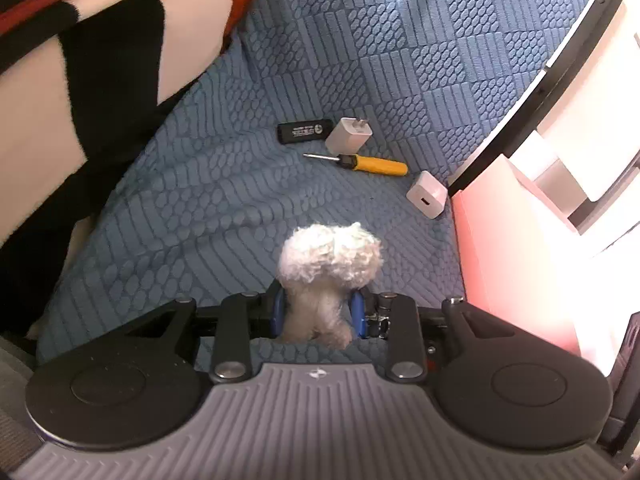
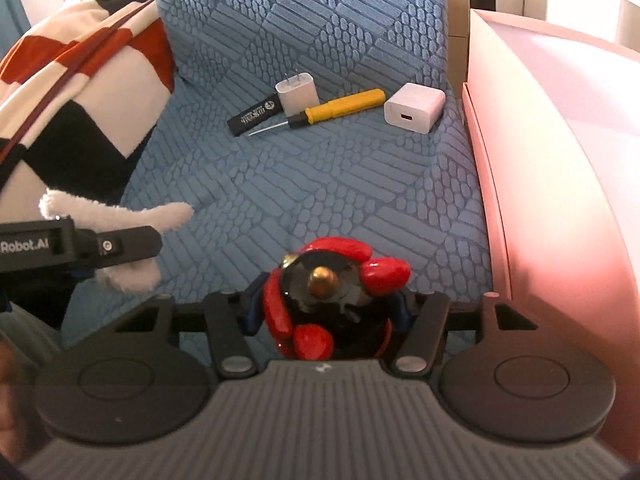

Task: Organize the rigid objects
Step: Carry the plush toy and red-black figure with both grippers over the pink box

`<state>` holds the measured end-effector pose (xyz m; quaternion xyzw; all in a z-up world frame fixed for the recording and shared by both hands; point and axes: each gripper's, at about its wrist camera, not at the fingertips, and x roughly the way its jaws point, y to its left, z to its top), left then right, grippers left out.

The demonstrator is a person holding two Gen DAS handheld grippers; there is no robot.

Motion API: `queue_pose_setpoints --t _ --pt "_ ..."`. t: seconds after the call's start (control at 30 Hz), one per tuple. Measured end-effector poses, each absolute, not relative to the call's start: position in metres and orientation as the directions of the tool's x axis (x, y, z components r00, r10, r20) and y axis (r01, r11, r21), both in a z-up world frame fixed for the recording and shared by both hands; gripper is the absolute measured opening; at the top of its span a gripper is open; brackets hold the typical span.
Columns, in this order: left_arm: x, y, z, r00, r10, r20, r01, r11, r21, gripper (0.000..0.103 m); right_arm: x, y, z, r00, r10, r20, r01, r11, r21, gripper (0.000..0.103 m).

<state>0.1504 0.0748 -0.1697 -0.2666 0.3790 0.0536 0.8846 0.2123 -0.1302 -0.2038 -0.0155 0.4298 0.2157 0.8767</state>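
My left gripper is shut on a white fluffy plush toy and holds it over the blue quilted cover; the toy also shows at the left of the right wrist view. My right gripper is shut on a red and black figurine with a brass knob. On the cover ahead lie a black flat stick, a white plug charger, a yellow-handled screwdriver and a white cube charger. The right wrist view shows the same screwdriver and cube charger.
A pink box stands along the right side of the cover, also in the left wrist view. A red, white and black blanket is heaped at the left. A white and black frame runs at the far right.
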Motion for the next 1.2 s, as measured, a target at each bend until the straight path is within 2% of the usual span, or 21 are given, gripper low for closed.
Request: queue_pose_setpoints --t 0.3,0.7,0.87,1.2 --pt "0.145 0.070 -0.149 0.716 -0.078 -0.693 -0.296 0.866 -0.404 0.037 0.206 -0.132 -0.167 0.571 0.377 -0.729 -0.404 0.903 0.150 0.061" --pt "0.113 0.053 -0.079 0.759 -0.106 -0.642 -0.239 0.872 -0.427 0.037 0.169 -0.154 -0.080 0.654 0.396 -0.644 -0.371 0.910 0.182 0.061" --pt "0.094 0.044 -0.049 0.775 -0.107 -0.623 -0.226 0.873 -0.432 0.036 0.149 -0.160 -0.050 0.688 0.404 -0.603 -0.411 0.902 0.136 0.061" --pt "0.080 0.024 -0.019 0.784 -0.132 -0.606 -0.187 0.881 -0.434 0.036 0.125 -0.189 -0.023 0.713 0.403 -0.574 -0.389 0.908 0.154 0.061"
